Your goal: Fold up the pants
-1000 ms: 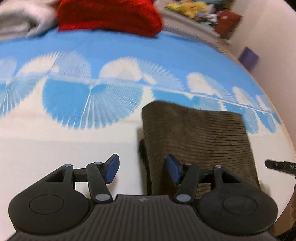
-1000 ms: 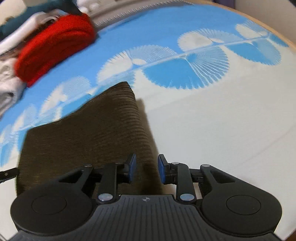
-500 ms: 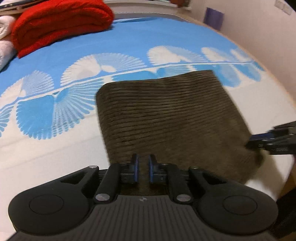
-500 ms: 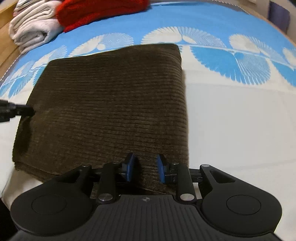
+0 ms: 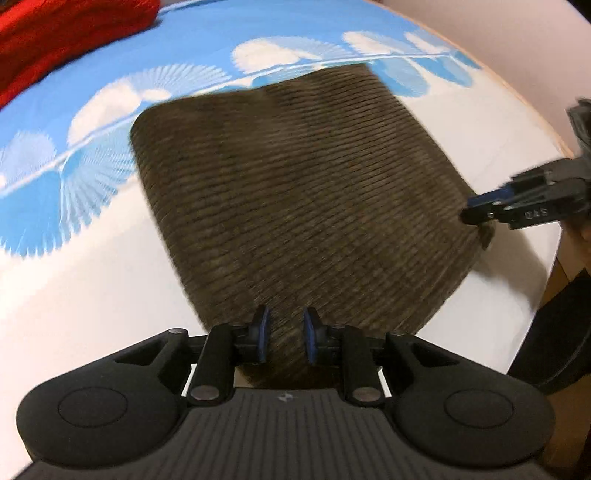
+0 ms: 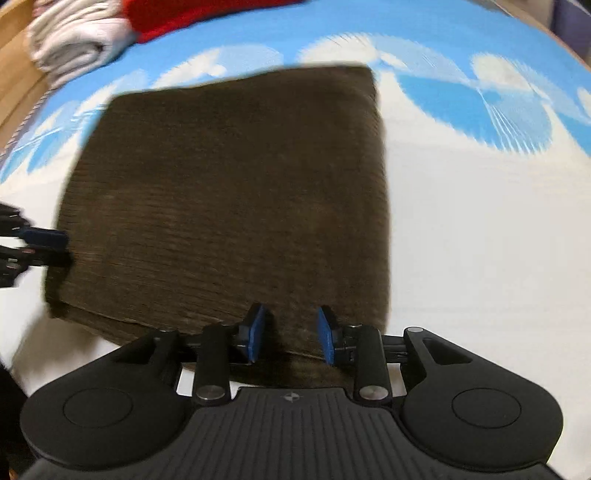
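The pants, of dark brown ribbed cloth, are seen folded into a roughly square stack lying flat on the bed, whose cover is white near the camera and blue with white fan shapes farther off. The right gripper is held over the near edge of the stack, close to its right corner. Its jaws are opening, and the cloth edge is seen between the blue pads; whether the pads press on it cannot be told. The left gripper is seen at the stack's left edge. A red garment and a pale folded bundle are noted at the far side.
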`<state>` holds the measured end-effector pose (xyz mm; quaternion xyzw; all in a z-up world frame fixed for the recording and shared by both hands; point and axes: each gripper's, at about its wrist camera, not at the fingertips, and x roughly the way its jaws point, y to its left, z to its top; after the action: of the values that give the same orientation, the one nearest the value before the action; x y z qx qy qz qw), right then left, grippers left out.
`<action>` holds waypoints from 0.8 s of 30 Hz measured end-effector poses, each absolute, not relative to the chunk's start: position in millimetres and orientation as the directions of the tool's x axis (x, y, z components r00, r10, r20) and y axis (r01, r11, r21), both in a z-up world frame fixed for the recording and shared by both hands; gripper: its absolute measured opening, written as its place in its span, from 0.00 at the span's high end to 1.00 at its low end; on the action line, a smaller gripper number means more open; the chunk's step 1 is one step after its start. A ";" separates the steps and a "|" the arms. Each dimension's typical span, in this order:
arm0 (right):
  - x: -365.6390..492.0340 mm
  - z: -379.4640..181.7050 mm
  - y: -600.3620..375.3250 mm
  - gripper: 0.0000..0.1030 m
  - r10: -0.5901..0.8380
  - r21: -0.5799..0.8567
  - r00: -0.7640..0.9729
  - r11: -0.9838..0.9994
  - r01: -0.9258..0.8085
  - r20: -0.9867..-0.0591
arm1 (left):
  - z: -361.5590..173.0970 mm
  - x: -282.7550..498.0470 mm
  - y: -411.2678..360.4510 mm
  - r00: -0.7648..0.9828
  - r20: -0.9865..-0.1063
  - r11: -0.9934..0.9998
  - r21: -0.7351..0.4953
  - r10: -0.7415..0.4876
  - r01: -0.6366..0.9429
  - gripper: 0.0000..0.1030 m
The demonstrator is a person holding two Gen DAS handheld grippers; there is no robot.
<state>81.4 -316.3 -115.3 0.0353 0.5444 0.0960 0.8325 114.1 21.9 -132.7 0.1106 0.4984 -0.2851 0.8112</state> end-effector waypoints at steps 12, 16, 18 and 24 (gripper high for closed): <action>-6.1 -33.1 -312.0 0.13 0.119 0.173 0.706 0.985 0.005 -0.698 | -48.8 4.5 18.3 0.721 -0.651 0.934 0.048 -0.239 0.354 0.18; -46.7 -20.9 -303.9 0.09 0.124 0.192 0.797 0.981 -0.010 -0.592 | -33.6 -41.4 8.1 0.811 -0.554 0.968 0.035 -0.189 0.250 0.17; -63.2 -22.9 -299.4 0.08 0.123 0.222 0.817 0.975 0.007 -0.564 | -38.5 -55.2 6.1 0.815 -0.554 0.982 -0.027 -0.169 0.186 0.09; -75.5 -32.6 -269.2 0.08 0.065 0.115 0.803 0.993 0.005 -0.593 | -89.6 -51.2 1.7 0.641 -0.748 0.985 -0.124 -0.172 0.121 0.08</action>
<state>-75.5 -269.2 -32.6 0.0553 0.3137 0.0158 0.9478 -51.2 1.7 -89.6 -0.0311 0.4159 -0.0810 0.9053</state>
